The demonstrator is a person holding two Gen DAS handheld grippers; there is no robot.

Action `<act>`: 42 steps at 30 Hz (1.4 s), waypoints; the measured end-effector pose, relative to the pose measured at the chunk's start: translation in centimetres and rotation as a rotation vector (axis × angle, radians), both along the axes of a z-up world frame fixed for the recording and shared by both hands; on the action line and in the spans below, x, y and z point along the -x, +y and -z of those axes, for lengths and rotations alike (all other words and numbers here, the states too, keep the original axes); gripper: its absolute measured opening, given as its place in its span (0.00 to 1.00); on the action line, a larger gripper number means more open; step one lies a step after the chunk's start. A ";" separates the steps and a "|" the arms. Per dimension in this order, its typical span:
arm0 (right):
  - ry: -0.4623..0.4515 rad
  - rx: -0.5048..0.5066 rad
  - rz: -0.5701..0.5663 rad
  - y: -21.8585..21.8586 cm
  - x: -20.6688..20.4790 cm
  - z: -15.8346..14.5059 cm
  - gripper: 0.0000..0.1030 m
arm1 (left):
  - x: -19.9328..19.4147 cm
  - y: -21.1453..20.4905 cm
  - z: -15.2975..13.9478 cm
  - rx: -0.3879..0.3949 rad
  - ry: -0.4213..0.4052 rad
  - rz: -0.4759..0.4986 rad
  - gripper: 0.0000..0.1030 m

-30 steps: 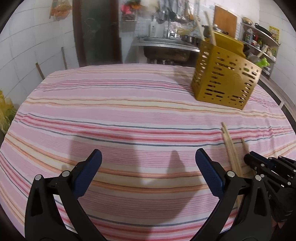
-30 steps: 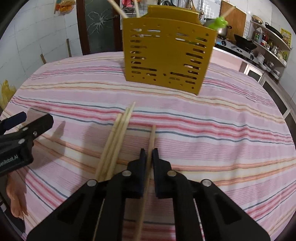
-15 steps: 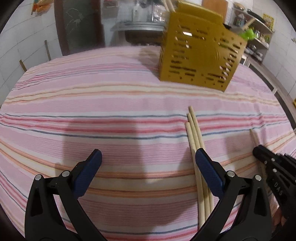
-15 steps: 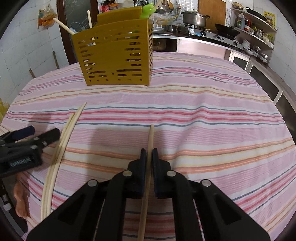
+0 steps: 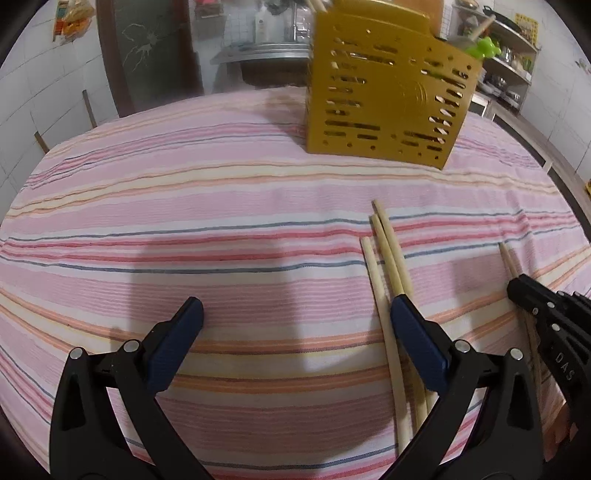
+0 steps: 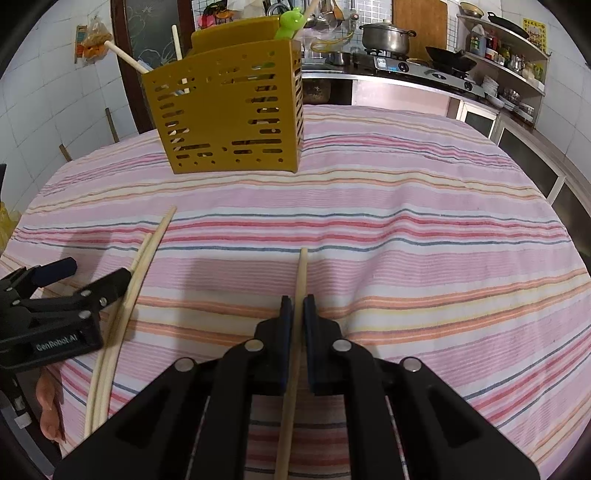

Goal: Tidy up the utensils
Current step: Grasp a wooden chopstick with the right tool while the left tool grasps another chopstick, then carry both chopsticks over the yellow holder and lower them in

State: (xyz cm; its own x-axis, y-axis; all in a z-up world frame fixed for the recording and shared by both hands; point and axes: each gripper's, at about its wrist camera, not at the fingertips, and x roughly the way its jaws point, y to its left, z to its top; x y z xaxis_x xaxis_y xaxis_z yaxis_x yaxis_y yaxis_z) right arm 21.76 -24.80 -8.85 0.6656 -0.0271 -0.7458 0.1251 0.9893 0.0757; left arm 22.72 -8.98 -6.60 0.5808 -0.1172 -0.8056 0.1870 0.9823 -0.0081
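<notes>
Gripping a single wooden chopstick [image 6: 301, 273], the right gripper [image 6: 298, 306] has its jaws pressed shut on the shaft, whose tip juts ahead of them over the striped tablecloth [image 6: 424, 236]. The left gripper [image 5: 295, 314] stands with its jaws spread wide and nothing between them but cloth. A bundle of three loose chopsticks [image 5: 388, 258] lies on the cloth, running under the outer edge of its right-hand jaw and ahead of it.

Only the left wrist view shows that bundle as three separate sticks, their tips staggered; in the right wrist view it reads as a curved pale strip just beside the left gripper, well to the left of the shut jaws. That same view alone shows the grip on the single chopstick; from the left, the right gripper appears only as a black tip at the frame edge with the stick poking out of it.

The yellow perforated utensil holder [image 6: 229, 114] stands upright far ahead of both sets of jaws. The right wrist view shows chopsticks [image 6: 125, 57] and a green utensil [image 6: 290, 24] rising from it.
</notes>
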 end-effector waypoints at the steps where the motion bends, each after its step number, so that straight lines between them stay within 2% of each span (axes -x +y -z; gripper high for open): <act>1: 0.000 -0.004 0.001 -0.1 0.1 0.0 0.07 | 0.0 -0.2 0.1 -0.014 0.001 0.001 0.95; 4: 0.004 -0.019 0.007 -0.4 0.0 0.0 0.07 | -0.3 -0.6 0.1 -0.035 0.001 0.002 0.95; 8: 0.014 -0.018 0.014 -0.4 -0.4 0.1 0.07 | -0.6 -1.0 0.0 -0.026 0.001 -0.010 0.93; 11: 0.023 -0.022 0.026 -0.4 -0.8 0.1 0.08 | -0.6 -1.6 -0.3 -0.015 -0.004 -0.002 0.78; 13: 0.029 -0.015 0.031 -0.4 -1.2 0.0 0.08 | -0.6 -2.1 -0.5 -0.005 -0.002 0.009 0.62; 16: 0.043 -0.021 0.045 -0.4 -2.1 -0.1 0.08 | -1.0 -2.9 -0.9 0.005 0.009 0.026 0.43; 21: 0.053 -0.040 0.061 -0.6 -3.1 -0.1 0.08 | -2.3 -3.3 -1.0 0.023 0.037 0.032 0.23; 24: 0.037 -0.038 0.063 -0.5 -2.7 -0.3 0.06 | -2.6 -2.6 -1.4 0.073 0.057 0.025 0.08; 29: -0.010 -0.068 0.081 -0.6 -1.4 -0.6 0.06 | -2.0 -1.7 -2.0 0.115 0.031 0.018 0.06; 36: -0.135 -0.100 0.076 -1.0 1.4 -3.2 0.06 | 1.4 -0.5 -5.5 0.128 -0.134 0.029 0.05; 42: -0.292 -0.100 0.071 -0.9 4.6 -6.1 0.06 | 4.9 0.8 -8.7 0.114 -0.300 0.027 0.05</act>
